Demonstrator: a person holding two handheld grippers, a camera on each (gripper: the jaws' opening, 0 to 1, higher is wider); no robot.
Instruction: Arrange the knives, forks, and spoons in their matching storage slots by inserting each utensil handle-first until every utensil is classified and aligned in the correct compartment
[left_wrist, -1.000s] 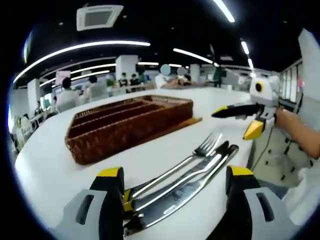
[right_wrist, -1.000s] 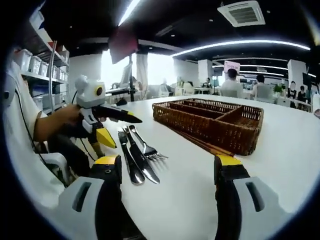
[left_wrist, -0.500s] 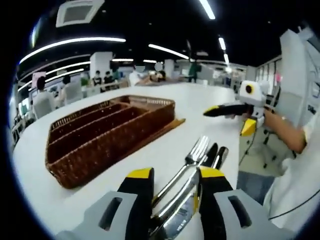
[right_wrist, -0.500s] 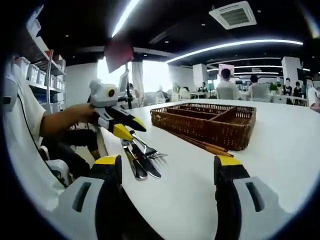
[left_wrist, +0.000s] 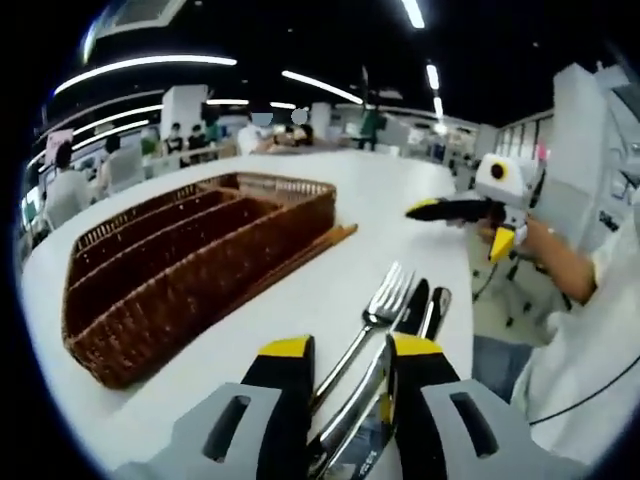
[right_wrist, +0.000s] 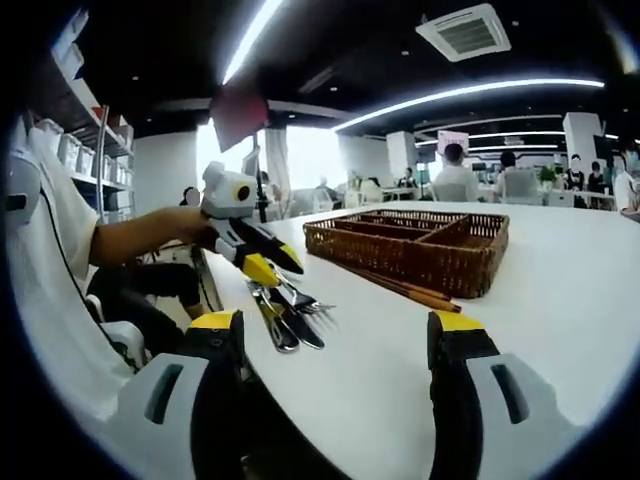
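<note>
A fork (left_wrist: 390, 295), a knife (left_wrist: 414, 306) and one more piece of cutlery lie side by side on the white table (left_wrist: 400, 200), heads pointing away from me. My left gripper (left_wrist: 350, 348) is down over their near ends, its yellow-tipped jaws shut narrowly on the fork and knife handles. From the right gripper view, the left gripper (right_wrist: 268, 262) is low on the cutlery (right_wrist: 292, 318) at the table's edge. The brown wicker tray (left_wrist: 200, 250) with long slots stands to the left. My right gripper (right_wrist: 335, 330) is open and holds nothing; it hovers over the far table edge (left_wrist: 470, 212).
Wooden chopsticks (left_wrist: 322, 243) lie along the tray's near side, also seen from the right (right_wrist: 400, 287) beside the tray (right_wrist: 420, 245). A person's forearm (right_wrist: 140, 235) holds the left gripper. People sit at tables in the background.
My left gripper's jaws went from wide open to shut around the fork and knife handles, and it dropped onto the cutlery. The right gripper stayed open and barely moved.
</note>
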